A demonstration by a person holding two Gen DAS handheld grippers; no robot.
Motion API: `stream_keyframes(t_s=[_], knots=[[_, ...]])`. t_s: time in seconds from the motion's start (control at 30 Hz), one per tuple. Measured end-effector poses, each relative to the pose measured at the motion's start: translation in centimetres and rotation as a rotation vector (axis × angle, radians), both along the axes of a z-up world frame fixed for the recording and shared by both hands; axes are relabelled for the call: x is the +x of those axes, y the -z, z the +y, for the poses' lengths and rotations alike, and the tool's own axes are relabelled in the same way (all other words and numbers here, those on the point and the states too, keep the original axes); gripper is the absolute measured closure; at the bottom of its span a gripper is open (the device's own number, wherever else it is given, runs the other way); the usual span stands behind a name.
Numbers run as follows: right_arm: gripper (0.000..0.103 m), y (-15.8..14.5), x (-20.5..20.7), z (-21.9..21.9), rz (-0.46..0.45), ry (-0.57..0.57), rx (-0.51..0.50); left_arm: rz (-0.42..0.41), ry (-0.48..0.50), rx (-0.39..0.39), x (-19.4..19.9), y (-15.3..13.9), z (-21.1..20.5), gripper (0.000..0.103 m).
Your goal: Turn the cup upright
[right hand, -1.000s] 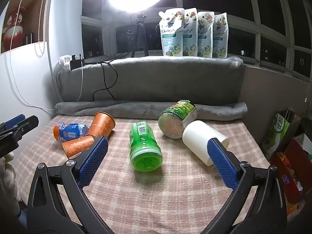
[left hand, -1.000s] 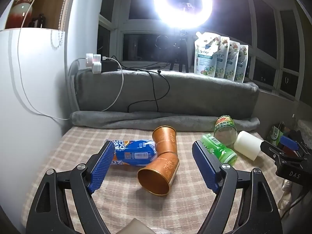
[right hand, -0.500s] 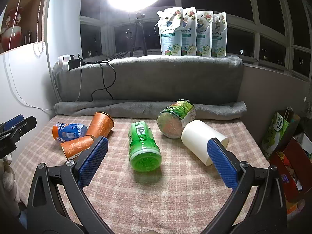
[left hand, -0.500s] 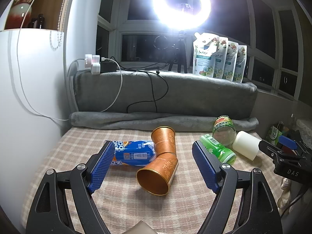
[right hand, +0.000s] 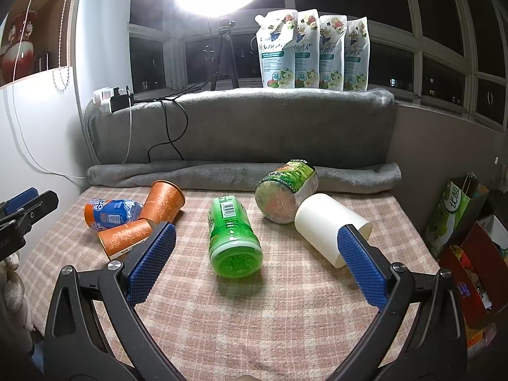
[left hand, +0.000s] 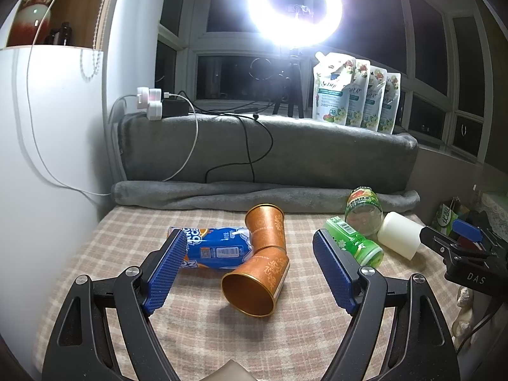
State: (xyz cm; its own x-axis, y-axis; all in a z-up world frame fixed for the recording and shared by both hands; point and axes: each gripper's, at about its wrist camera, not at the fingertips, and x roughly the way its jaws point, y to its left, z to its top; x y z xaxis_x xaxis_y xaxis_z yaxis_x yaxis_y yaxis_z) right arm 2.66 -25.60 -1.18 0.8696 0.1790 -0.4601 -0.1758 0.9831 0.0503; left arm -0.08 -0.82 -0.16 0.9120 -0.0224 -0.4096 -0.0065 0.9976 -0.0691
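Observation:
Several cups lie on their sides on a checked cloth. A near orange cup [left hand: 257,281] [right hand: 125,236] has its open mouth toward my left gripper [left hand: 250,273], which is open and empty just in front of it. A second orange cup [left hand: 266,227] [right hand: 162,201] lies behind it. A white cup [right hand: 328,227] [left hand: 400,238] lies by the right pad of my right gripper [right hand: 258,265], which is open and empty. A green cup [right hand: 233,235] [left hand: 354,246] lies between its pads, farther off.
A blue and orange bottle [left hand: 211,247] lies beside the orange cups. A clear jar with a green label [right hand: 285,192] lies at the back. A rolled grey blanket [right hand: 241,174] borders the far edge. Bags and boxes [right hand: 457,212] stand off the right side.
Both grippers have drawn back and risen slightly, so the objects sit a little farther away. Nothing on the cloth has moved.

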Motion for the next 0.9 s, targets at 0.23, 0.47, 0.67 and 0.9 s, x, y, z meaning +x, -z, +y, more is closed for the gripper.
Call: stream_keyframes(t_s=[0.23,0.47,0.67,0.9], knots=[[0.000,-0.02,0.01,0.03,0.003,-0.001,0.000,0.000,0.000,0.000,0.03,-0.02,-0.02,0.021],[0.000,0.00,0.04,0.04,0.005,0.000,-0.001,0.000,-0.001,0.000,0.03,-0.07,-0.10,0.021],[0.000,0.03,0.10,0.07,0.006,0.000,-0.001,0.000,-0.002,-0.001,0.01,-0.07,-0.16,0.021],[0.000,0.15,0.26,0.09,0.011,0.000,-0.001,0.005,-0.001,-0.002,-0.12,0.16,-0.40,0.021]])
